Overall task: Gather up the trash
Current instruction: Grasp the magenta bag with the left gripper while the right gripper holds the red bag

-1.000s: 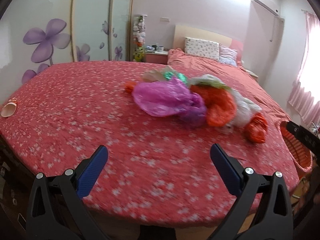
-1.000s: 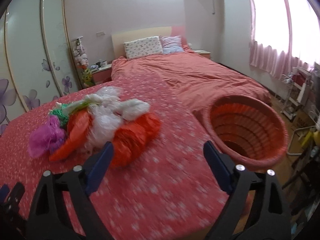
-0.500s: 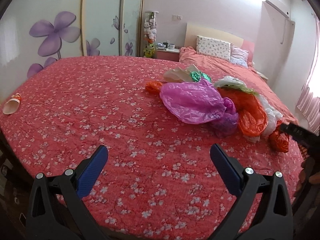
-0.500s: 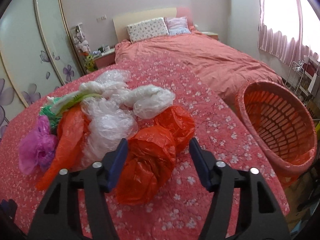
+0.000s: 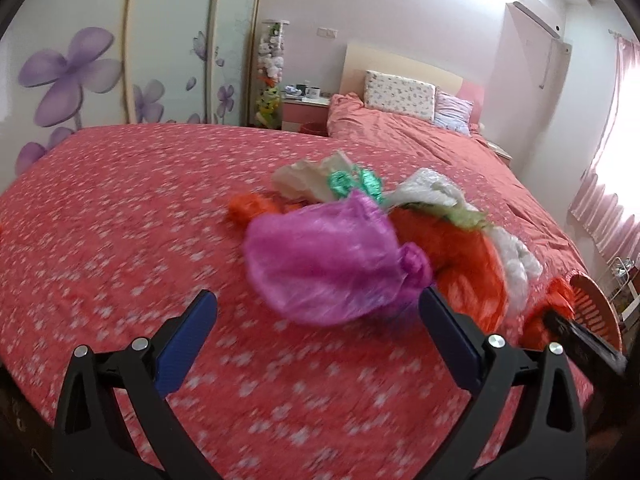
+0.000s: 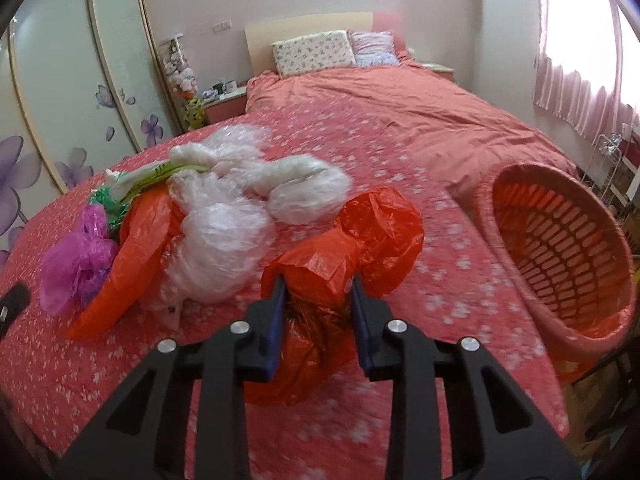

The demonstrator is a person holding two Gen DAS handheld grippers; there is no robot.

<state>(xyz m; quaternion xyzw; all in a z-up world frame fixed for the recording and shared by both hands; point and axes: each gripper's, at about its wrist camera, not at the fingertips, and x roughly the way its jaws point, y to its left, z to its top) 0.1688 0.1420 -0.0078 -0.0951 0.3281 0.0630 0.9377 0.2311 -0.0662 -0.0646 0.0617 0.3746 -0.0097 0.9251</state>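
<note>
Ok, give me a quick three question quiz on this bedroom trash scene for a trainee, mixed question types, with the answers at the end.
1. True or false: the right gripper is closed on the crumpled red plastic bag.
2. Which gripper is open with nothing between its fingers?
3. Multiple choice: the round orange slotted plastic basket sits A) on the pillows, B) at the bed's edge, right of the bag pile, C) under the purple plastic bag.

Key: 1 true; 2 the left gripper; 3 B.
</note>
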